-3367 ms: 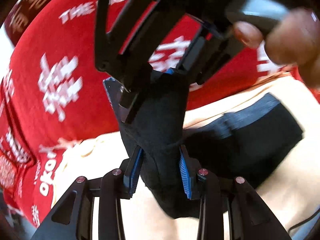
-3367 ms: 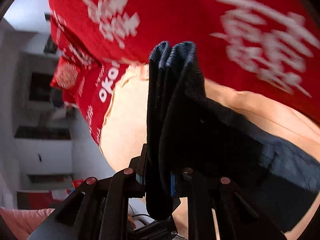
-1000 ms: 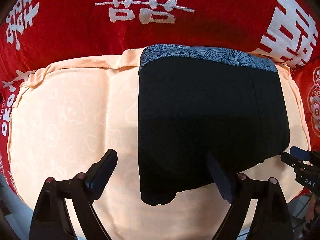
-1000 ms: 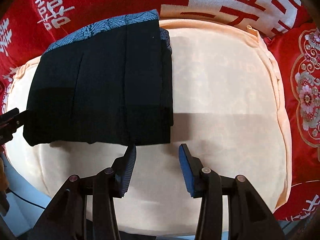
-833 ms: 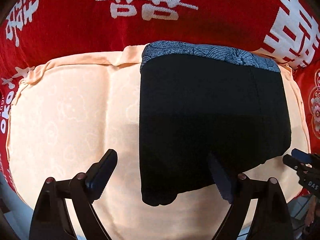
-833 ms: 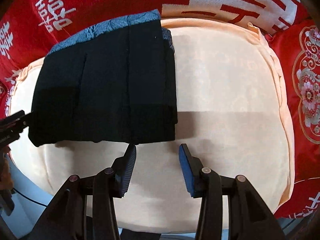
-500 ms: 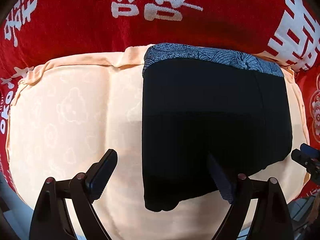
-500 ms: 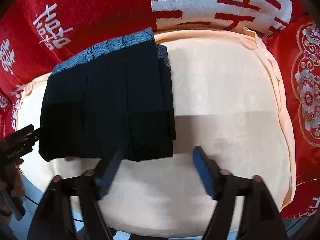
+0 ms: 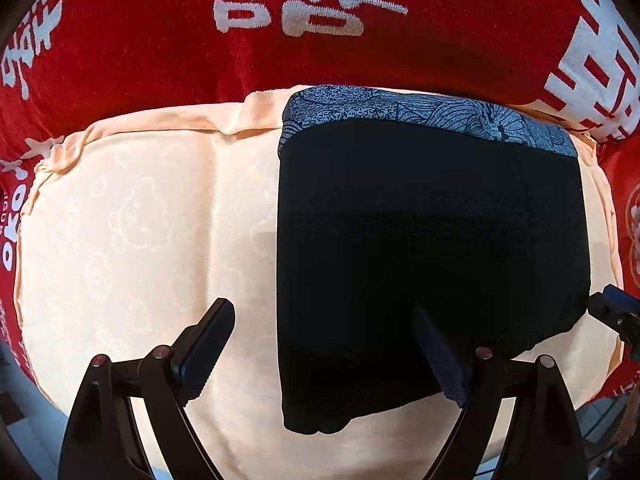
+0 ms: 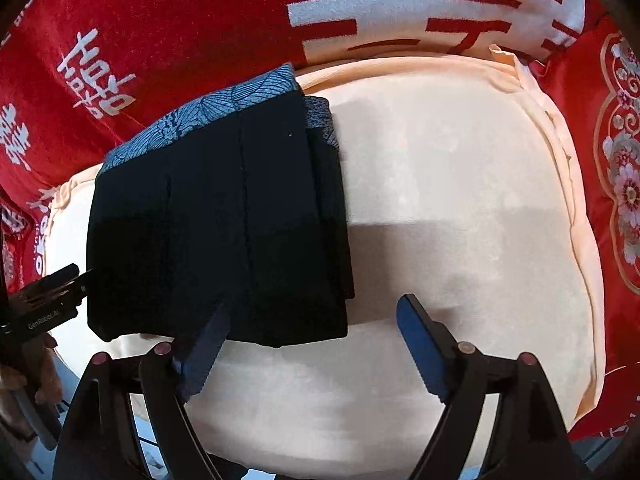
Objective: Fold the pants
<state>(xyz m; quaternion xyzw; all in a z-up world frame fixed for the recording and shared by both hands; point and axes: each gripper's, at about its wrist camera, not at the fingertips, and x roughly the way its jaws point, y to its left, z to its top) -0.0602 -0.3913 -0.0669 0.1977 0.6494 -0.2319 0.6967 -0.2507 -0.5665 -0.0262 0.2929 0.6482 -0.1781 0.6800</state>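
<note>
Peach cushion with faint embossed pattern, bordered along its far edge by red blanket bearing white characters; embroidered red fabric at right.

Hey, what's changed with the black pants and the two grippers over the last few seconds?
Both grippers let go: the folded black pants, earlier lifted in both jaws, now lie flat on the peach cushion. The left gripper hangs open; the right gripper's jaws are opening, pressing on nothing. The red blanket is unchanged.

Bright, sharp views (strong fisheye bending, dark corners), with a straight-edged shadow across the near half.
</note>
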